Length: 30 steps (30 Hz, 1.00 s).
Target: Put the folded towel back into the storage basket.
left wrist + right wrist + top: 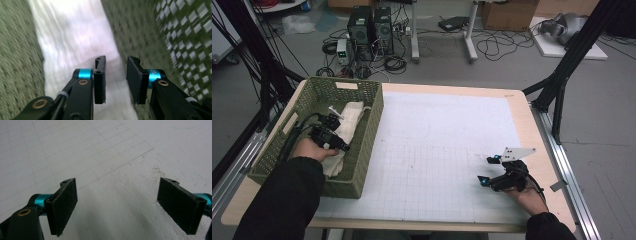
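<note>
cloth: a white cloth (346,129) lies lengthwise inside the green basket (367,145), rumpled along the floor of it; seemingly it is being put away there

basket: woven plastic, standing on the left part of the table (522,107), its long side running away from the person; the high walls keep the cloth from sliding out

left hand-held gripper: the left hand-held gripper (115,75) is down inside the basket, just over the cloth, jaws partly apart with a clear gap between the pads; nothing is pinched, the cloth only shows behind and beneath them. The blur in the left gripper view suggests the hand is moving. My guess is it is letting go, not taking hold

left arm: a dark sleeve (287,200) reaches in over the basket's near wall, which is why the hand sits tilted down

right hand-held gripper: the right hand-held gripper (125,205) rests low over the white gridded mat (437,150), well apart from the basket, jaws spread wide and empty; it looks parked out of the way while the other hand works

beyond the table: computer towers (372,27) and loose cables on the floor, no part in the work
</note>
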Motion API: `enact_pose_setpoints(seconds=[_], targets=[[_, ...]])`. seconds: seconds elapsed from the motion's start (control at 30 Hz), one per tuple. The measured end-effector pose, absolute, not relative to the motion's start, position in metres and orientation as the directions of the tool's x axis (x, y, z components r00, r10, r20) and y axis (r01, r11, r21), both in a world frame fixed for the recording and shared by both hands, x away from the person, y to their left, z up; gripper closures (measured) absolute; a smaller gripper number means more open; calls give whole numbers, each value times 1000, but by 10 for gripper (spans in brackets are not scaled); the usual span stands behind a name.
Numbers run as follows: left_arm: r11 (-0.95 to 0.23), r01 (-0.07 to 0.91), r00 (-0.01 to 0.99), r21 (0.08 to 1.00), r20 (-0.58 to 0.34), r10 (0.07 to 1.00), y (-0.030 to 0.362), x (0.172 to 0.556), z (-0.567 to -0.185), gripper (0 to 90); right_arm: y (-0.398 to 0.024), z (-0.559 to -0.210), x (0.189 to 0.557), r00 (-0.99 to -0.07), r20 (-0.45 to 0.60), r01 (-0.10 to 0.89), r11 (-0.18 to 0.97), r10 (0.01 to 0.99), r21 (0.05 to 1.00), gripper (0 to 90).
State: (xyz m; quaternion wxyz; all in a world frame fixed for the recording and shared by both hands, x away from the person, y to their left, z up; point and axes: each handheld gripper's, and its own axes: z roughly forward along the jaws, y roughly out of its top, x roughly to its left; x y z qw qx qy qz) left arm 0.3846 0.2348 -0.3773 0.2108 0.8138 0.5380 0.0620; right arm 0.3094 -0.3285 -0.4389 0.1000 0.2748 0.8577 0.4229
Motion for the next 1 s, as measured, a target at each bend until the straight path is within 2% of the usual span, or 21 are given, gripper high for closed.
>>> enact_pose_setpoints(seconds=[0.13, 0.4, 1.0], targets=[[-294, 826, 400, 482, -132, 907, 241, 383, -367, 632, -329, -435, 309, -822, 67, 390, 472, 566, 790, 145], [-261, 806, 408, 532, -178, 896, 244, 381, -361, 571, -329, -432, 308, -820, 69, 386, 460, 568, 800, 135], [-196, 799, 382, 569, -228, 896, 251, 377, -356, 495, -331, -428, 307, -809, 71, 386, 437, 583, 813, 124]])
